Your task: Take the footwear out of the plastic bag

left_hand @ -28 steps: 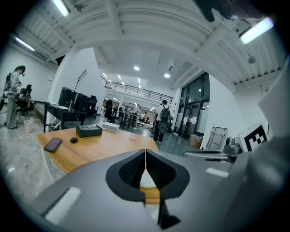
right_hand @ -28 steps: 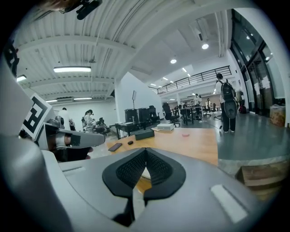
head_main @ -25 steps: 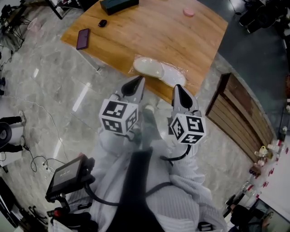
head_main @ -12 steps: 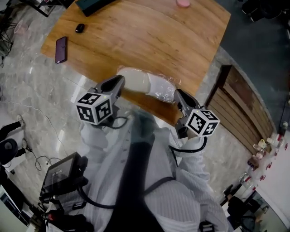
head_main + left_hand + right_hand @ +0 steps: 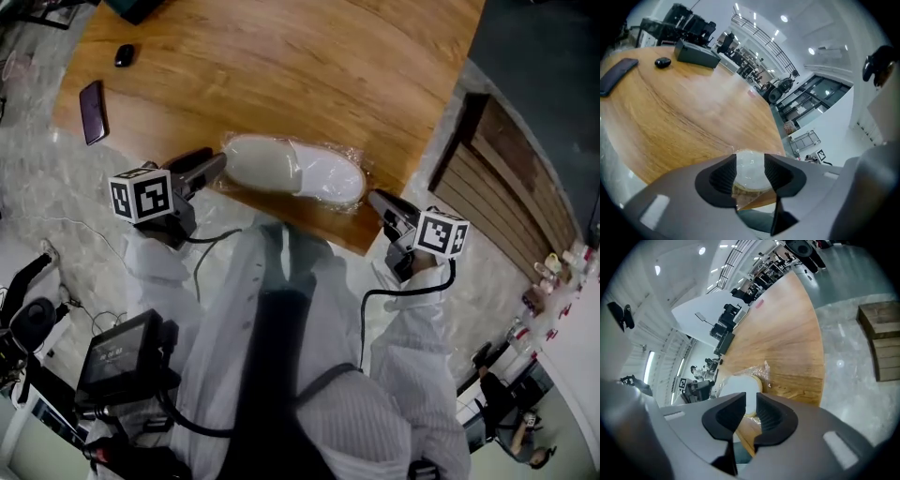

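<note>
The white footwear (image 5: 281,164) lies sealed in a clear plastic bag (image 5: 362,180) at the near edge of the wooden desk (image 5: 309,66), lengthwise from left to right, with the crinkled end of the bag on the right. The left hand-held gripper (image 5: 212,165) points at the left end of the bag from just beside it. Its jaws are spread wide and opening, and the left gripper view shows the rounded, wrapped end of the footwear through the gap, just beyond the tips. The pads press on nothing. The right hand-held gripper (image 5: 382,201) sits off the near right corner of the bag, close to it but apart. Its jaws are parted less widely and are opening as well. Its own view shows the pale footwear and the wrinkled plastic ahead of the gap, with nothing between the pads. The bag thus rests on the desk between the two hand-held grippers, held by neither. Farther back on the left of the desk lie a dark phone (image 5: 92,98) and, beyond it, a small black mouse (image 5: 124,55), both well apart from the bag. To the right of the desk a slatted wooden crate (image 5: 511,178) stands on the grey stone floor (image 5: 56,187).
</note>
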`<state>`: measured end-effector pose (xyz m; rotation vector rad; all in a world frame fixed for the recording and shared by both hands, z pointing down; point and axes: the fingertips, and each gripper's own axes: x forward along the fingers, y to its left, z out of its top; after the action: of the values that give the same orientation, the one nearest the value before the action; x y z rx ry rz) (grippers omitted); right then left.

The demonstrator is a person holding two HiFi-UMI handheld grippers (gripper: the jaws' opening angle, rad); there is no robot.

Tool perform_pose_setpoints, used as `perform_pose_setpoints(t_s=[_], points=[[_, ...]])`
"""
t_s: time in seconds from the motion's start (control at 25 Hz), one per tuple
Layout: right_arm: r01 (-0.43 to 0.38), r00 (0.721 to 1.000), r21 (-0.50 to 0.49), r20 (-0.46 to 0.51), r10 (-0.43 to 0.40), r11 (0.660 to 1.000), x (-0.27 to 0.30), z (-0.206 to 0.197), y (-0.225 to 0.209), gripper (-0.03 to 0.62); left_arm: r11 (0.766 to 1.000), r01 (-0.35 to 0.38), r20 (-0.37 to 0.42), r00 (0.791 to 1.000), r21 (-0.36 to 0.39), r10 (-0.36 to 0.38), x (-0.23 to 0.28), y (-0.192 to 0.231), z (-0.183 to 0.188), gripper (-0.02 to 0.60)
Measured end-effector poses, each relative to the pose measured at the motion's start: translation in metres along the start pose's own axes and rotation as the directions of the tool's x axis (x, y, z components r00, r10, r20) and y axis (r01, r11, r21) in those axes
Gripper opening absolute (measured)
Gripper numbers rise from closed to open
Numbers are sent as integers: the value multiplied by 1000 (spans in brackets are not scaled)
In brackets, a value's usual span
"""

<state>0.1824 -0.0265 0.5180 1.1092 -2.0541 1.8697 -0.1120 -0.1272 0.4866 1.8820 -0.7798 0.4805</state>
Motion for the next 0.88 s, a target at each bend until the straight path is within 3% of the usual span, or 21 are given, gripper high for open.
perform_pose_setpoints(t_s=[0.2,0.4,0.64,0.88], points=[[-28,993,3,-118,28,1000,17,-6,-20,83,1000,3,-135,991,15,-1,25,30,-11,183],[-43,982,23,-184,47,999,19,-17,-25,89,997,13,-287,958,73,8,32,35,-37,183],[-174,951,49,-250,180,984,22,-15,-9,115,992,34,-358,933,119,11,32,31,-40,170],[-294,921,76,-243,304,953,25,-11,6,140,990,83,-384,923,116,-32,28,27,-43,160]])
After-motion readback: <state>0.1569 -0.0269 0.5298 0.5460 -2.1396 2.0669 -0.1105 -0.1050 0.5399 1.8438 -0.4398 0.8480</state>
